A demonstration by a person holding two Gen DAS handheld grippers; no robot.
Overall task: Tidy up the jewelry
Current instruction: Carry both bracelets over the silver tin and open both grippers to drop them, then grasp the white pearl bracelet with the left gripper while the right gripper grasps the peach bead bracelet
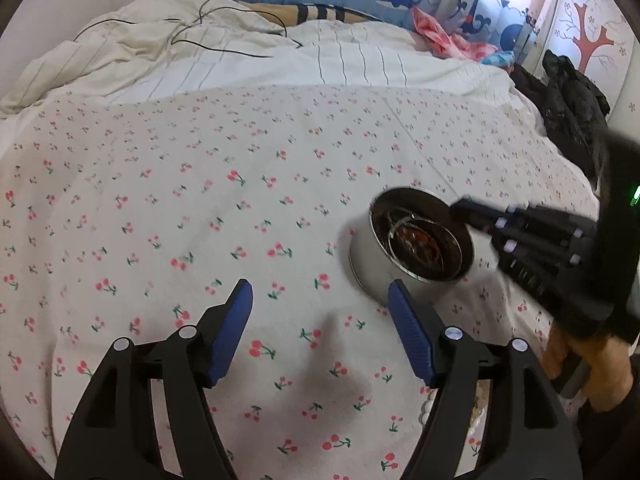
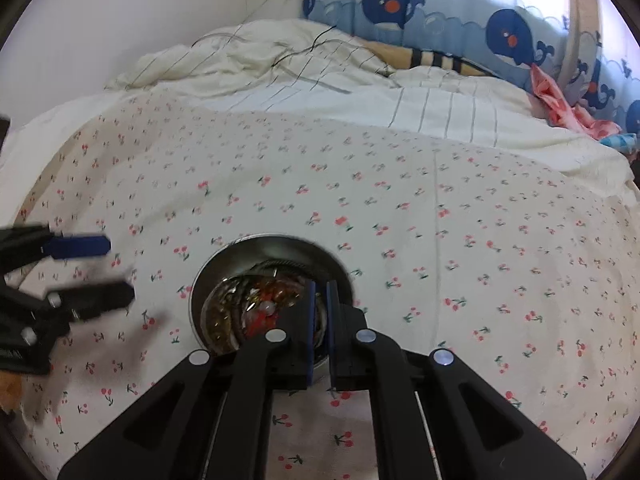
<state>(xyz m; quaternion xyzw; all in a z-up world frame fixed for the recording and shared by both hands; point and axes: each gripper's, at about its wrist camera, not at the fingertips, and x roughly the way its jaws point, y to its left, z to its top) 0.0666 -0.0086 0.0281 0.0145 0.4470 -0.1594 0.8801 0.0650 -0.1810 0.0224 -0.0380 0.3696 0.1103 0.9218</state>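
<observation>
A round metal tin (image 1: 372, 256) stands on the cherry-print sheet (image 1: 200, 200) and holds a tangle of jewelry (image 1: 420, 240), with bangles and amber and red beads. In the right wrist view the tin's rim (image 2: 224, 256) and the jewelry (image 2: 256, 304) lie just beyond my right gripper (image 2: 321, 286). Its fingers are nearly together over the tin's right inner side, with nothing seen between them. My left gripper (image 1: 320, 292) is open and empty, just left of and in front of the tin. It also shows in the right wrist view (image 2: 116, 268).
A rumpled striped duvet (image 1: 240, 60) with a black cable (image 1: 224, 40) lies at the back. Whale-print curtains (image 2: 440, 8), pink cloth (image 1: 440, 36) and dark clothing (image 1: 572, 100) are at the far right. A hand (image 1: 592, 364) holds the right gripper's handle.
</observation>
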